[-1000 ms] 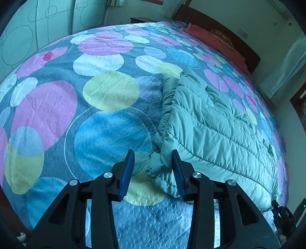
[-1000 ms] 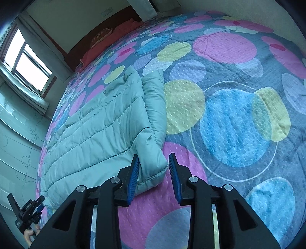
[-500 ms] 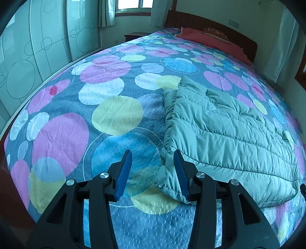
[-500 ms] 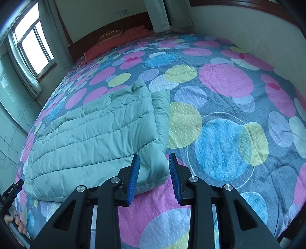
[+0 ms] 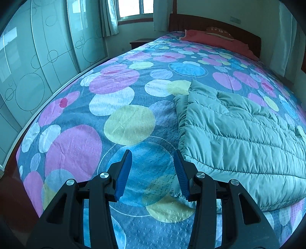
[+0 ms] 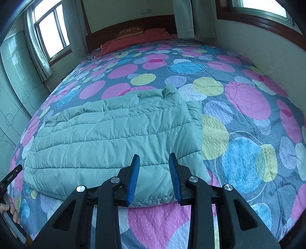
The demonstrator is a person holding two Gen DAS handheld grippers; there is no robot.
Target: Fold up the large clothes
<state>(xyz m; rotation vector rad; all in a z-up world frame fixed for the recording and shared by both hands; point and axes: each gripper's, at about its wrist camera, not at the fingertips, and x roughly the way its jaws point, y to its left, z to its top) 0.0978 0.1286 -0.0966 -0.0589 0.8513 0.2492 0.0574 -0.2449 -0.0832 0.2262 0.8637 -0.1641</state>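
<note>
Bedroom w/ window (image 5: 133, 8) and wood headboard (image 6: 130, 28); bed (image 5: 114, 92) covered by spread w/ pink, blue, yellow circles. Red pillow (image 5: 216, 41) at head end. Green quilted jacket (image 6: 114, 138) lies folded flat on spread near foot of bed, a narrower folded strip along one side edge. Left gripper (image 5: 153, 172): jaws apart, nothing between them, held over blue circle just beside jacket's near corner; blue pads (image 5: 124, 172) clear of fabric. Right gripper (image 6: 154, 176): jaws apart, held above jacket's near edge, no fabric pinched. Left gripper (image 6: 10, 178) also visible at far left of right-wrist view.
</note>
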